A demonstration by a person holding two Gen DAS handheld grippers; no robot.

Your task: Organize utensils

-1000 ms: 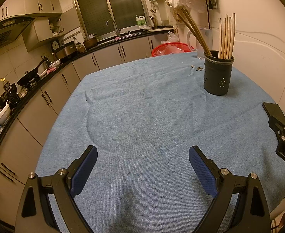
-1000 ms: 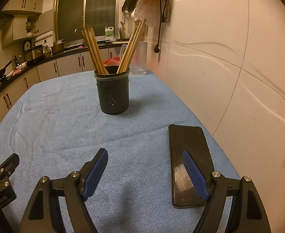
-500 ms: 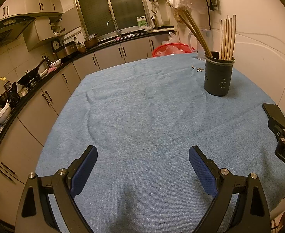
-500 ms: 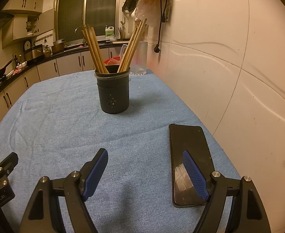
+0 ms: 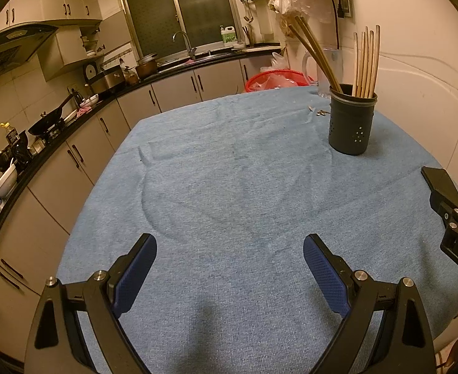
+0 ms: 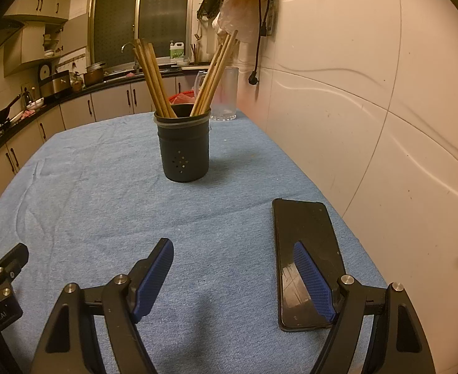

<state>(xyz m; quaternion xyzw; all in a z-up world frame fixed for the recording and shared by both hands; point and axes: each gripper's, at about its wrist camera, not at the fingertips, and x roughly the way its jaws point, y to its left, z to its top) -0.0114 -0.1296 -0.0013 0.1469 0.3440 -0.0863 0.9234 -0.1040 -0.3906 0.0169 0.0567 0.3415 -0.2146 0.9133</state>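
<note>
A table draped in a blue cloth [image 6: 98, 193] carries a dark perforated holder [image 6: 183, 148] of wooden chopsticks [image 6: 154, 78], a black phone [image 6: 305, 243] lying flat near the wall, and a clear pitcher [image 6: 227, 93] at the far edge.

Dark perforated holder [image 6: 183, 152] upright on blue cloth w/ wooden chopsticks [image 6: 154, 76] splayed in two bunches.
</note>
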